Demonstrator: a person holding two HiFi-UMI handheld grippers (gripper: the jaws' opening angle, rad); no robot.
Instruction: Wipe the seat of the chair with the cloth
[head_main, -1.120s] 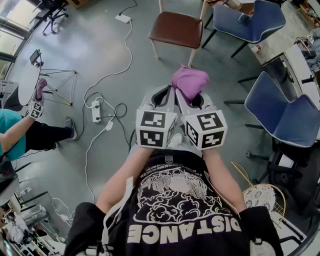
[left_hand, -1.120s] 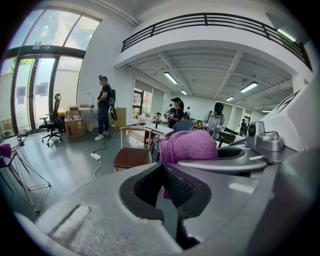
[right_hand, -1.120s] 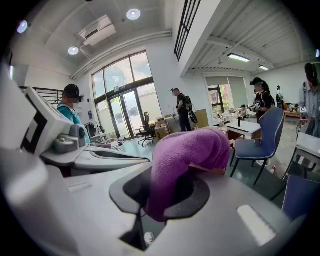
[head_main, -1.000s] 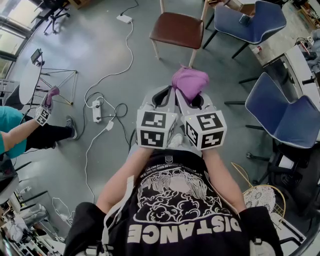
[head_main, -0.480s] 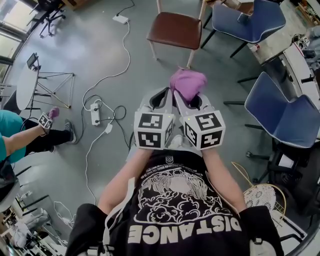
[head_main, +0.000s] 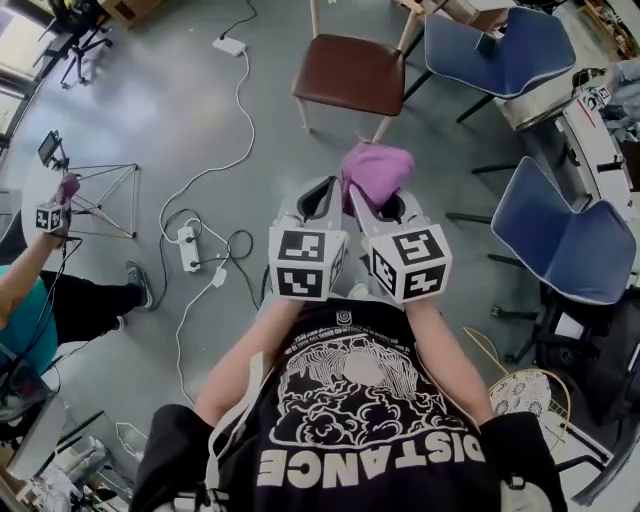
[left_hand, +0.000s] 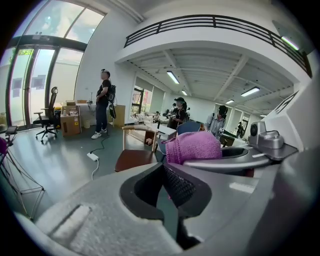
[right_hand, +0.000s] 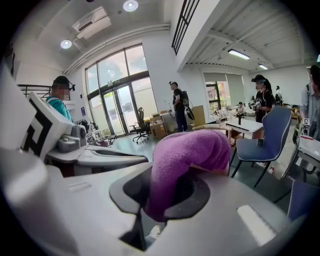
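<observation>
Fingers (right_hand: 90, 210) of right gripper (head_main: 383, 208) tight around purple cloth (head_main: 375, 168); jaws of left gripper (head_main: 318, 200) together, empty; chair (head_main: 350, 72) ahead

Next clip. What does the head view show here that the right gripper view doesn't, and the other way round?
Only the head view shows the chair's brown seat, bare, ahead of both grippers, and the power strip with its cables. Only the right gripper view shows up close how the right gripper grips, jaws clamped on the purple cloth, plus glass doors and ceiling lights. Both show the purple cloth, the left gripper beside it, and a blue chair.
</observation>
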